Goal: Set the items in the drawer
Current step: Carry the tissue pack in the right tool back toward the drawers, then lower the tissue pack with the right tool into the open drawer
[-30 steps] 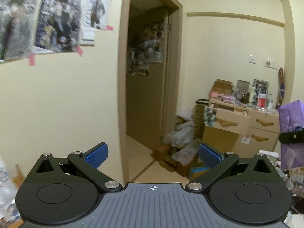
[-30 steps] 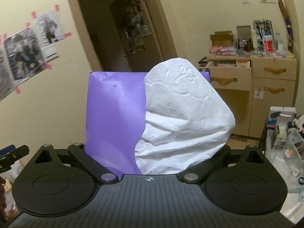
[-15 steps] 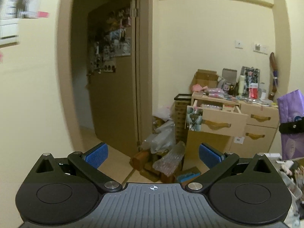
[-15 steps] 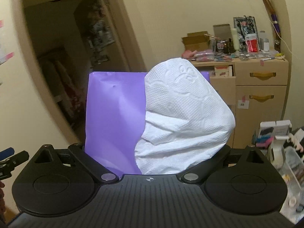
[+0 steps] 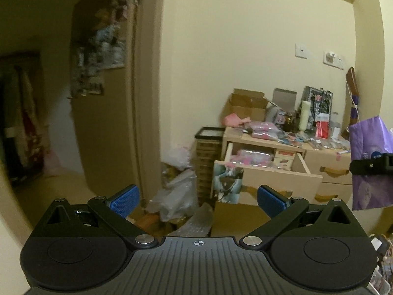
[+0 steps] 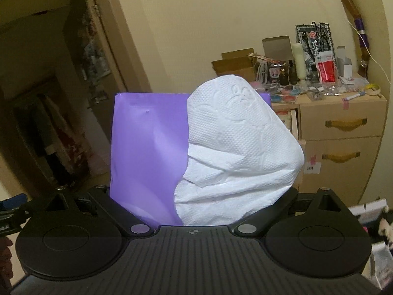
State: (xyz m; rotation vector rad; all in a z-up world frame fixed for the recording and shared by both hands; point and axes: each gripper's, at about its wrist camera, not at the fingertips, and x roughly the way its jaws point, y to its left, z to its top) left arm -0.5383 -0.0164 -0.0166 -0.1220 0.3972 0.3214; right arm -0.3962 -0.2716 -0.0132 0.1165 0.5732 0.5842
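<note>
While one purple tissue pack (image 6: 147, 152) sits clamped in the right gripper (image 6: 194, 209), the left gripper (image 5: 199, 198) is empty.
One white tissue (image 6: 240, 152) spills from the pack between the closed-in jaws; left jaws spread apart, facing one open drawer (image 5: 267, 172) of the dresser (image 6: 343, 123).

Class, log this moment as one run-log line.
left gripper: open, empty | right gripper: shut on purple tissue pack | drawer: open, ahead | placement: not yet done
</note>
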